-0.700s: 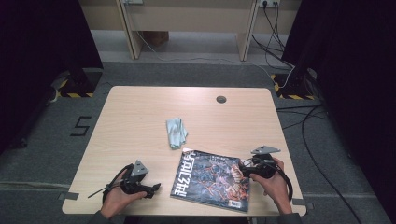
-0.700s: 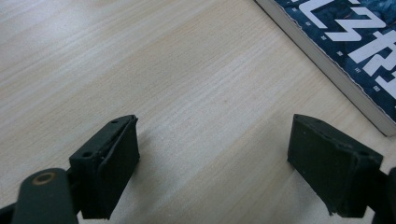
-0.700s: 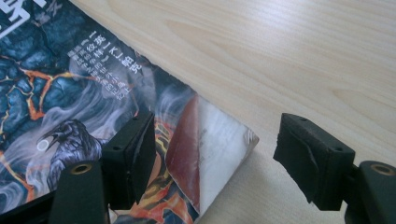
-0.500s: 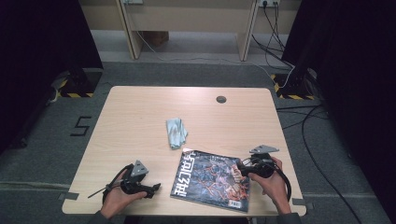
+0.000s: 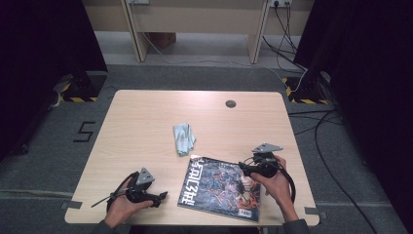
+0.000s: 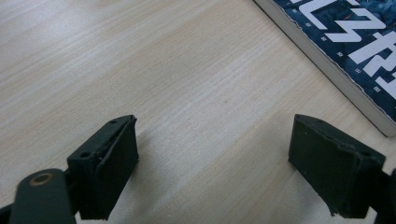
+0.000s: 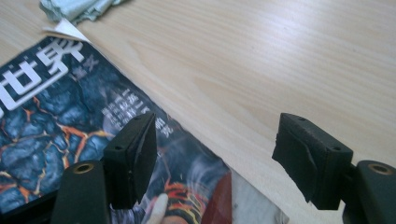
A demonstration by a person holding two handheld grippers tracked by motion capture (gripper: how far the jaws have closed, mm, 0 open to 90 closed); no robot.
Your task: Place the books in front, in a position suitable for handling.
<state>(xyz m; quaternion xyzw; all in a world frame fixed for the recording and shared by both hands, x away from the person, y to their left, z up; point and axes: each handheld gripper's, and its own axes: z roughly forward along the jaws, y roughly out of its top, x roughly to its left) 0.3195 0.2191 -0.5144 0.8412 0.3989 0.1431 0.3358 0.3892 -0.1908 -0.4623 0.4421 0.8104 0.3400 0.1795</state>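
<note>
A magazine point(image 5: 221, 187) with a dark blue cover and white lettering lies flat near the table's front edge. My left gripper point(image 5: 160, 197) rests low on the wood just left of it, open, with bare table between its jaws point(image 6: 215, 154); the magazine's spine point(image 6: 336, 60) runs past at the upper right in the left gripper view. My right gripper point(image 5: 243, 170) hovers at the magazine's right edge, open, one jaw over the cover point(image 7: 70, 116) and the other over bare wood. A crumpled pale green cloth point(image 5: 184, 138) lies beyond the magazine's far corner.
The light wooden table point(image 5: 146, 126) has a round cable grommet point(image 5: 230, 103) near its far edge. Grey carpet surrounds it, with cables on the floor at the right and a desk frame behind.
</note>
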